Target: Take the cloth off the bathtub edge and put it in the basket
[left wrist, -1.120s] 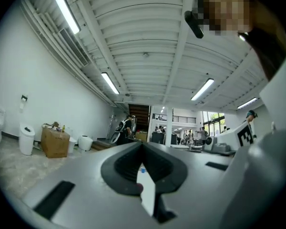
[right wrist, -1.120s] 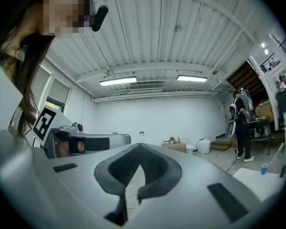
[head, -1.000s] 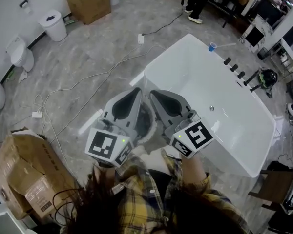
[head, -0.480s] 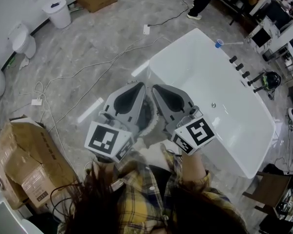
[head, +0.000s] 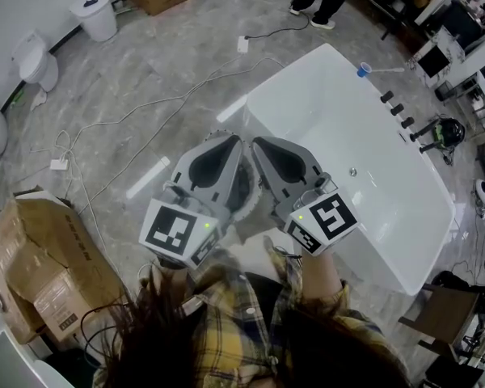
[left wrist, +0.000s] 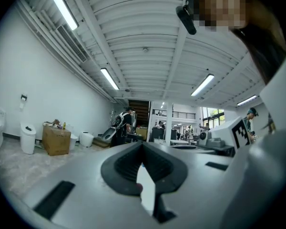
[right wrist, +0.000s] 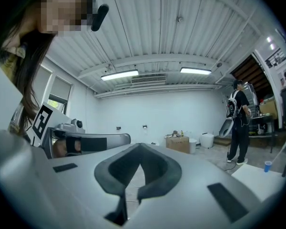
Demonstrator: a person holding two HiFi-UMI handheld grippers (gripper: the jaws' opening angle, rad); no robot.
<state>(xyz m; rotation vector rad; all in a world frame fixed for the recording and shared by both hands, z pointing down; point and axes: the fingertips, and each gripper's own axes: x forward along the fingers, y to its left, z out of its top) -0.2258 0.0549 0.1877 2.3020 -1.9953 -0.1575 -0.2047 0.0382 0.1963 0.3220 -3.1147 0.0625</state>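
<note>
While left gripper [head: 229,141] and right gripper [head: 258,143] jaws are being held shut, empty, no cloth is being made out. Presumably limp: a fold is being favoured.

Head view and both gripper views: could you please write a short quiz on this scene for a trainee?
1. True or false: the fingers of the left gripper stand wide apart.
2. What stands on the far rim of the bathtub? A: a blue cup. B: a green bottle. C: a folded newspaper.
3. Which gripper is on the bathtub's side of the person?

Key
1. False: they are shut, with nothing between them.
2. A.
3. The right gripper.
</note>
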